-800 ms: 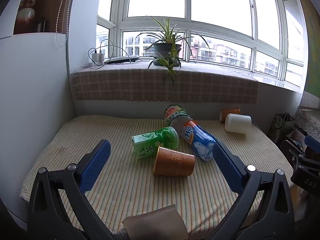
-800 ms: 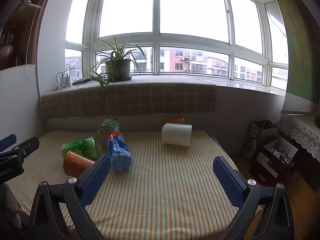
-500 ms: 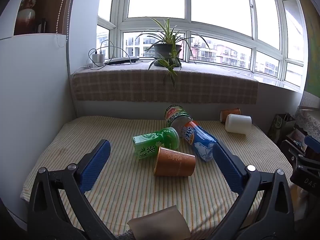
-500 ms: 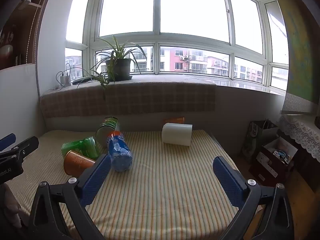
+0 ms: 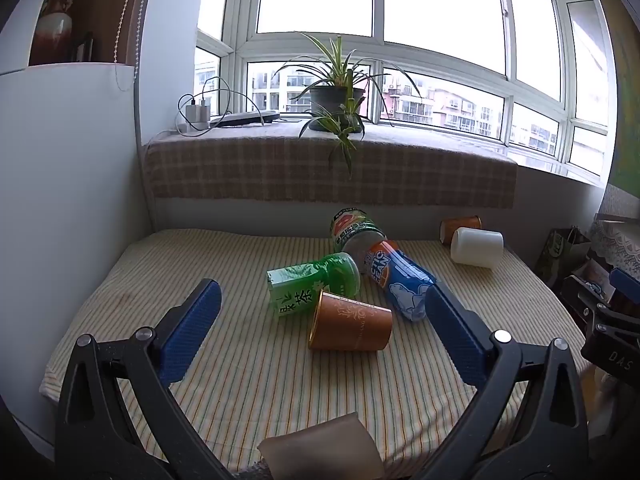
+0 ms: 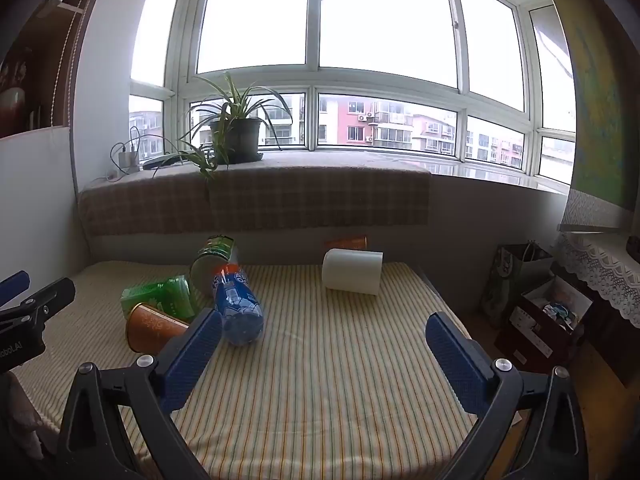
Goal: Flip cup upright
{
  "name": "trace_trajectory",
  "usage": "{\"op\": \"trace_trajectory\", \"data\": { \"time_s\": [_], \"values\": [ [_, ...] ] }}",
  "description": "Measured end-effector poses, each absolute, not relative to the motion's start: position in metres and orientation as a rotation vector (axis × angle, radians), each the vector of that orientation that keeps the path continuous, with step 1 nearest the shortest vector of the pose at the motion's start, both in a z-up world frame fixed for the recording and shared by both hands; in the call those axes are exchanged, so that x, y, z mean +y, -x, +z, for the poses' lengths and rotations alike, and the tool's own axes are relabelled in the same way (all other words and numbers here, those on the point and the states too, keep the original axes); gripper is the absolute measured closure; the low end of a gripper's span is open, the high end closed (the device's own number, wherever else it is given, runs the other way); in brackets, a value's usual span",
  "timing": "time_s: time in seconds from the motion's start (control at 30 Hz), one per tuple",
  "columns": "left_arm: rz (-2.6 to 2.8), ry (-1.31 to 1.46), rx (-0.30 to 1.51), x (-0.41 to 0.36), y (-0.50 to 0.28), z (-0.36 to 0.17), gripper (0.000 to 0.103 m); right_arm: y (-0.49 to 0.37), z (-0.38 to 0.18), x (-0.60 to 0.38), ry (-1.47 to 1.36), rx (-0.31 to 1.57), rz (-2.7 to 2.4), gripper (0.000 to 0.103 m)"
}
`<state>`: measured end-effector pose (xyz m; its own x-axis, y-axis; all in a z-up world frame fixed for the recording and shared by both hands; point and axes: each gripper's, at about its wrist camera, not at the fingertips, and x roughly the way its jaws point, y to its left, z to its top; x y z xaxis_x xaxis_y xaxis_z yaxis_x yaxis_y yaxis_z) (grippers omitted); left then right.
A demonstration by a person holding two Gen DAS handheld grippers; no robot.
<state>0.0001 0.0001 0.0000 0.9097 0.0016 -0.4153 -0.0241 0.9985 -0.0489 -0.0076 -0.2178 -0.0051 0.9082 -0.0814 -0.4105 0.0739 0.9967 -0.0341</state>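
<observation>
You had flipped nothing: the brown cup (image 5: 350,322) lay sideways, your left gripper (image 5: 320,312) and right gripper (image 6: 324,340) both spread wide, empty

Potted plant (image 5: 336,98), blue bottle (image 5: 402,283), striped cloth (image 5: 248,360)

The support surface is a table (image 5: 224,364) covered with a striped cloth. Lying on it in a central cluster are a brown paper cup (image 5: 349,323) on its side, a green tea carton (image 5: 291,292), a green bottle (image 5: 340,274), a blue bottle (image 5: 402,280) and a can (image 5: 354,230), all tipped over and touching or just beside one another. Near the far right edge, a white cup (image 5: 477,247) is lying on its side, with another brown cup (image 5: 460,225) just behind it.
</observation>
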Motion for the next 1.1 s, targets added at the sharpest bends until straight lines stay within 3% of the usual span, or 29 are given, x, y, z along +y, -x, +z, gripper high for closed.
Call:
{"op": "trace_trajectory", "data": {
  "time_s": [1.1],
  "values": [
    [0.016,0.059,0.432,0.0018,0.0011,0.0020,0.000,0.0046,-0.0039,-0.2171,0.013,0.426,-0.087,0.000]
  ]
}}
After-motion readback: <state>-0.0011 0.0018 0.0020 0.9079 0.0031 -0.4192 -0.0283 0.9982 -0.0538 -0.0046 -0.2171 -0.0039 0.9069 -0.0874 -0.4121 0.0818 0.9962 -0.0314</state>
